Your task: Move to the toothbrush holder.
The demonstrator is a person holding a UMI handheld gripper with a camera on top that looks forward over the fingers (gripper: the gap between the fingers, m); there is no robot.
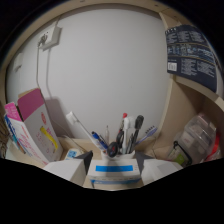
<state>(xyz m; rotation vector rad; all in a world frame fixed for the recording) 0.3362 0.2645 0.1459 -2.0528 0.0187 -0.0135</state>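
The holder (pixel 114 171) is a white box with a blue stripe across its front. It is packed with pens, dark-handled scissors (pixel 118 142) and a blue-and-white toothbrush (pixel 147 135), all sticking upward. It stands on the shelf between my two pale fingers, one finger (pixel 70 170) to its left and the other to its right. My gripper (pixel 114 169) is open, with narrow dark gaps showing between the fingers and the box sides. The holder's base is hidden below.
A pink-and-white carton (pixel 36 122) and colourful packets (pixel 15 132) lean at the left, and a white tube (pixel 77 127) lies behind the holder. Clear plastic packaging (pixel 198 137) sits at the right. A dark printed box (pixel 192 50) stands on a wooden shelf above. A wall socket (pixel 50 37) feeds a cable.
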